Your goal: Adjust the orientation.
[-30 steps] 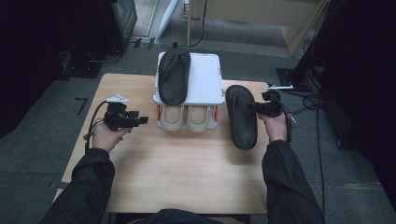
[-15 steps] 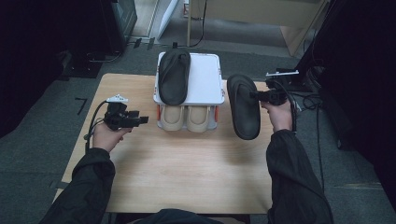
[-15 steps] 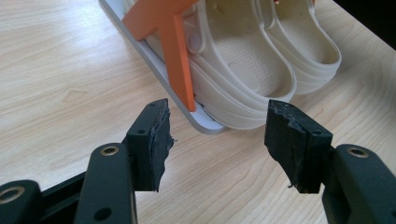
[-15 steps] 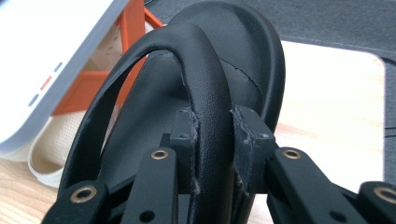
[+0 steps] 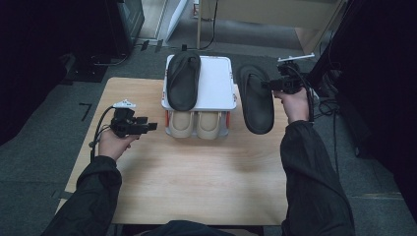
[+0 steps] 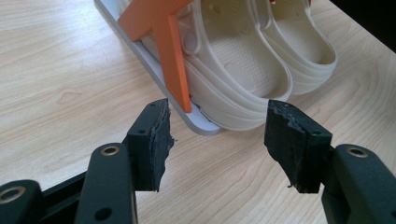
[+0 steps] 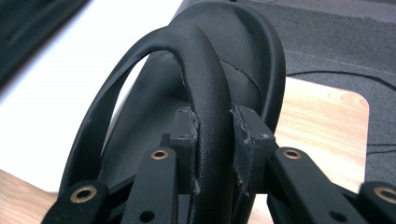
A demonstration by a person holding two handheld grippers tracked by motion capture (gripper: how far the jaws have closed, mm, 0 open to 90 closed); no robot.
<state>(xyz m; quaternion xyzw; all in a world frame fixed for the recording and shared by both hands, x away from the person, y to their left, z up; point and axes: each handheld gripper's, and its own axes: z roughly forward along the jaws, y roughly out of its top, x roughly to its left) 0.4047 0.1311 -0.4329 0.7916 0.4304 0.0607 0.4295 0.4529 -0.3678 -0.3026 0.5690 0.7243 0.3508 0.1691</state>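
Between right gripper (image 7: 212,154) pads: sandal strap (image 7: 205,93), high view unclear.

1. The high view looks forward and down from above the person's side onto the wooden table (image 5: 196,182).
2. The left gripper view sits low and close, facing the beige clogs (image 6: 252,60).
3. The right gripper view looks closely along a black sandal (image 7: 205,93).
4. The high view shares both the beige clogs (image 5: 199,124) and the black sandal (image 5: 255,98) with them.
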